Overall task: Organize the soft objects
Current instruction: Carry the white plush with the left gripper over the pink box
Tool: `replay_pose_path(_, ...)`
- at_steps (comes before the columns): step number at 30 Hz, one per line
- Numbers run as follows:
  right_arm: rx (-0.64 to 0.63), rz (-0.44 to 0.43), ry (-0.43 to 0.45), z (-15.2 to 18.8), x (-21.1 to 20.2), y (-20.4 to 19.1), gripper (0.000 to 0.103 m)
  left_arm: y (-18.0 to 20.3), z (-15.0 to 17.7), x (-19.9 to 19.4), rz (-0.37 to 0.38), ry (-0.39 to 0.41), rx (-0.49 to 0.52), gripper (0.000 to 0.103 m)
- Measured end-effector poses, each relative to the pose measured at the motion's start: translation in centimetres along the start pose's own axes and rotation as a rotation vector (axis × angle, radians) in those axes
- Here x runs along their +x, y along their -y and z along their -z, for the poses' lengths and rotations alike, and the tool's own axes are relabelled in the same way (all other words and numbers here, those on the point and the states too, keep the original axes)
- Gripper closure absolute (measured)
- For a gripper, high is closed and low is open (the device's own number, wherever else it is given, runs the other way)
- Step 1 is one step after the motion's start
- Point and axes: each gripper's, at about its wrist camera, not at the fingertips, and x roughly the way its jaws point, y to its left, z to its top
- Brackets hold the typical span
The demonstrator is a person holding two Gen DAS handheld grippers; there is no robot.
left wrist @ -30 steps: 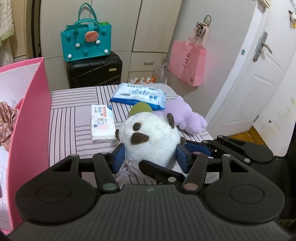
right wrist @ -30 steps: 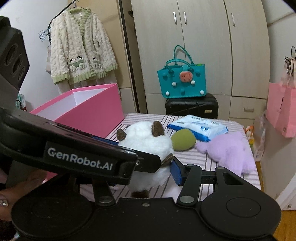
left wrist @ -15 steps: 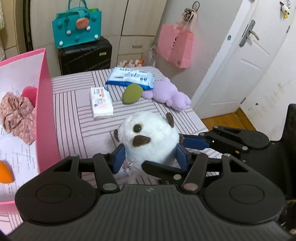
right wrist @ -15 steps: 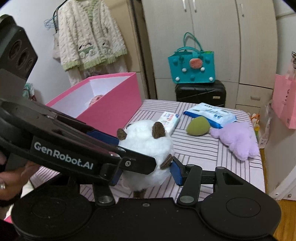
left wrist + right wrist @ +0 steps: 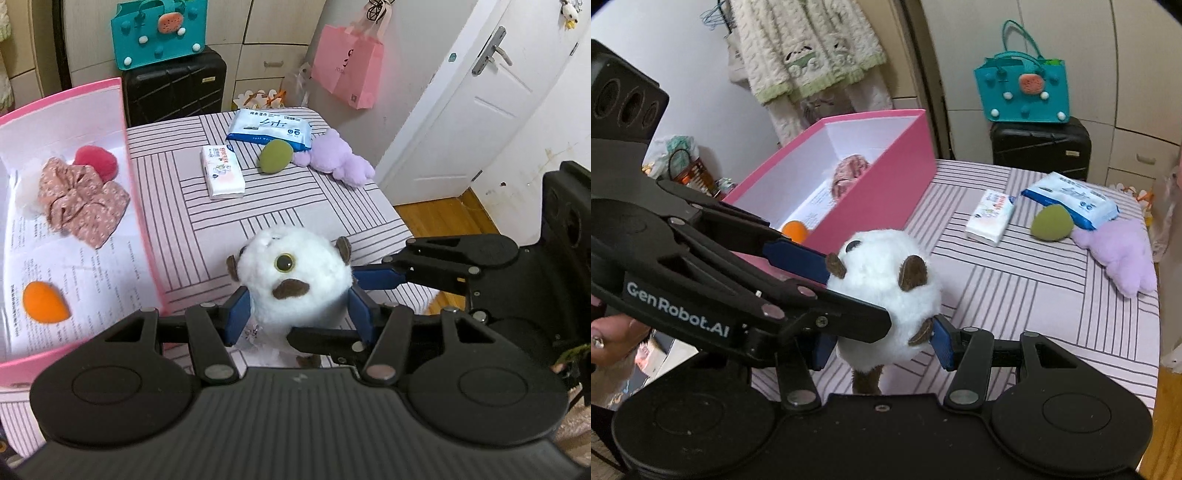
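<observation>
Beside the pink box [image 5: 142,236], tissue pack [image 5: 222,172], wipes [image 5: 269,126], green sponge [image 5: 275,157] and purple plush [image 5: 338,159] lie on the striped counter [image 5: 280,218]. Both claws, left claw [image 5: 297,312] and right claw [image 5: 882,341], tilt downward, each pinching the white plush [image 5: 293,275] above the counter.

Beige wardrobe [image 5: 1015,44] with drawers along back wall. Black suitcase [image 5: 173,90] on floor before it, teal bag [image 5: 157,31] on top. White door [image 5: 491,107] with metal handle [image 5: 489,55] at right. Pink paper bag [image 5: 347,75] hangs near door. Wooden floor [image 5: 439,216]. Knitted cardigan [image 5: 805,48] hangs on pale wall. Table in striped pink cloth [image 5: 303,210].
</observation>
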Motion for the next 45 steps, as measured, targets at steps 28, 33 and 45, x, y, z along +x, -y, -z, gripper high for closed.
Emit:
replay_pose_path(28,-0.303,-0.048,0.167,-8.9,-2.8,-10.1,0.044,-4.3,0.5,-13.9,-0.041,0.275,0.009,0.048)
replay_pose_path(33,-0.283,-0.109,0.203,-12.0,-0.1,-9.1,0.044,-6.5,-0.7,-14.5,-0.094,0.35,-0.018,0.048)
replay_pose_path(45,-0.326,-0.222,0.105,-15.9,10.9,-6.6,0.044,-16.1,-4.3,-9.2,-0.14,0.287,-0.159,0.048)
